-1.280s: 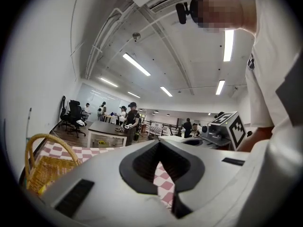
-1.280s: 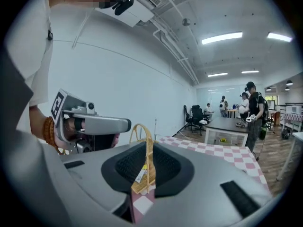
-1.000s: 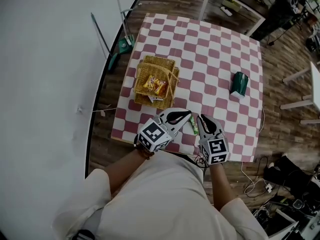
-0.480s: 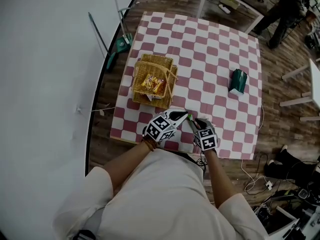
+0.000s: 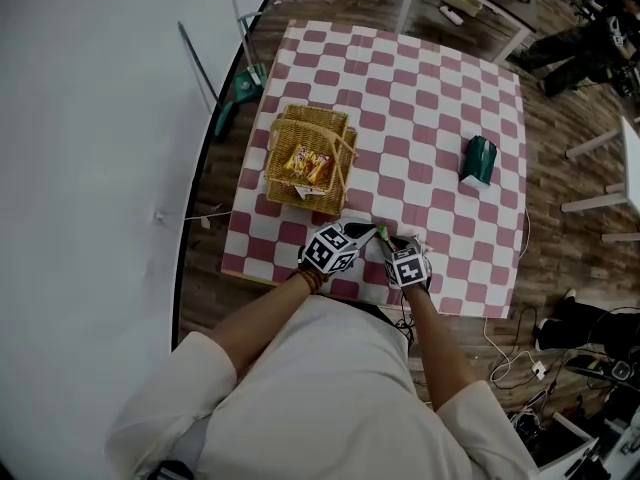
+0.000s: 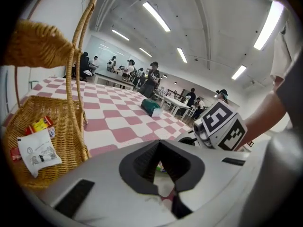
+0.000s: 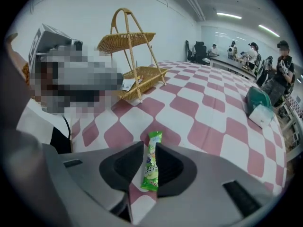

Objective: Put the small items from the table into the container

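A slim green candy packet (image 7: 152,167) lies on the red-and-white checked tablecloth (image 5: 420,98) near the table's front edge. My right gripper (image 7: 144,174) points steeply down over it. The packet sits between the jaws, with a gap on its left side, so the pads are not pressing it. In the head view only the packet's tip (image 5: 381,233) shows, between my right gripper (image 5: 392,240) and my left gripper (image 5: 362,232). My left gripper (image 6: 163,183) hangs low beside it, jaws slightly apart and empty. The two-tier wicker basket (image 5: 310,158) stands just beyond, to the left.
The basket's lower tray (image 6: 42,126) holds a white sachet (image 6: 35,152) and a yellow-red snack packet (image 5: 308,168). A dark green pouch (image 5: 479,161) lies far right on the cloth. Long-handled cleaning tools (image 5: 240,58) lean at the table's far left. People stand in the background.
Both grippers have dropped from well above the table to just over its front edge. The right one now has the green packet between its jaws.
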A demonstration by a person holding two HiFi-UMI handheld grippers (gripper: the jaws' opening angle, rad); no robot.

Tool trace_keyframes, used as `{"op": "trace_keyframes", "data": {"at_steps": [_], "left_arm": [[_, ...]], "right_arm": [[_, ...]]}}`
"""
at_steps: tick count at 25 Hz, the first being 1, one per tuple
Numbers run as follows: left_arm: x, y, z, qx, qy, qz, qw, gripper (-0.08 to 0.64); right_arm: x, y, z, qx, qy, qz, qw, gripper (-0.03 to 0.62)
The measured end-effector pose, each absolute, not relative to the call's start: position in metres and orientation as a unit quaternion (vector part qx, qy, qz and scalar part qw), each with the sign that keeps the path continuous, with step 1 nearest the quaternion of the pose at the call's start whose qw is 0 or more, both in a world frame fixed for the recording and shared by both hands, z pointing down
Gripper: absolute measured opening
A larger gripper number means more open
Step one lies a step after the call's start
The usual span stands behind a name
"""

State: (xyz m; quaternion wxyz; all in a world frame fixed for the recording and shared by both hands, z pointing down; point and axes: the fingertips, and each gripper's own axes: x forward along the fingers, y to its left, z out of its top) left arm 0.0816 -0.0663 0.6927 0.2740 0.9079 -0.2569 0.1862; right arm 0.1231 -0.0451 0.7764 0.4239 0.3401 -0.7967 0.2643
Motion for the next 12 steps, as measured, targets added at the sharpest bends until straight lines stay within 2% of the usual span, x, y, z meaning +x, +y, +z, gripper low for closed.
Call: {"op": "trace_keyframes", "data": {"at_steps": [12], "left_arm": [[0.078,-0.057,0.724,0.897,-0.254,0.215,0.291,0.009]], "right_arm": [[0.126,-0.048,0.811,0.328,-0.78,0.264,0.463,0.104]]}}
